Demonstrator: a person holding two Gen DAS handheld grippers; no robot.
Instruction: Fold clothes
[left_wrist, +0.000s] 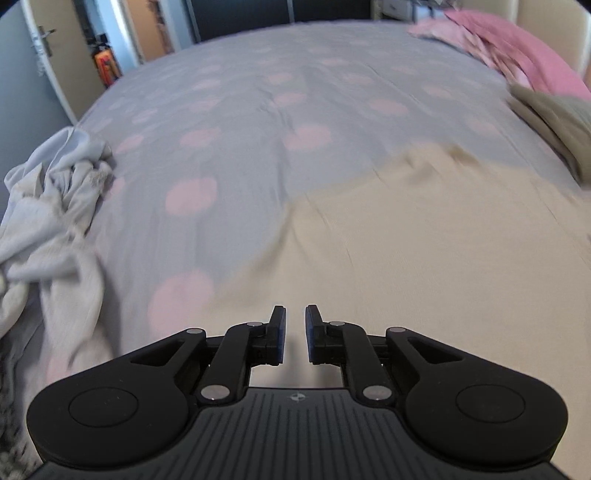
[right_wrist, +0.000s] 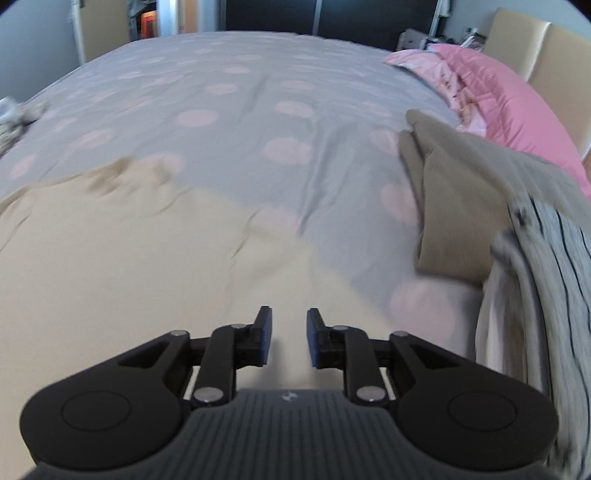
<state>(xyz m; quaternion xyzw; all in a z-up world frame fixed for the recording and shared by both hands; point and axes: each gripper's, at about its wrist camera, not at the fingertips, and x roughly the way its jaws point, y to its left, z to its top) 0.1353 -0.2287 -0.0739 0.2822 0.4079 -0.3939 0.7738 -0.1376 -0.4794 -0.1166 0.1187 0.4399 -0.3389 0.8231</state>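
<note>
A cream garment (left_wrist: 424, 236) lies spread flat on the bed, filling the lower right of the left wrist view and the lower left of the right wrist view (right_wrist: 122, 236). My left gripper (left_wrist: 295, 314) hovers over its near left part, open, with nothing between the fingers. My right gripper (right_wrist: 289, 315) hovers over the garment's near right part, also open and empty. A crumpled white garment (left_wrist: 55, 206) is heaped at the bed's left edge. A folded tan garment (right_wrist: 461, 192) and a grey striped one (right_wrist: 546, 295) lie at the right.
The bed cover (left_wrist: 258, 110) is grey with pink dots and stretches far ahead. Pink pillows (right_wrist: 498, 96) sit at the far right by a beige headboard (right_wrist: 546, 48). A door (left_wrist: 40, 44) and wardrobe stand beyond the bed's left side.
</note>
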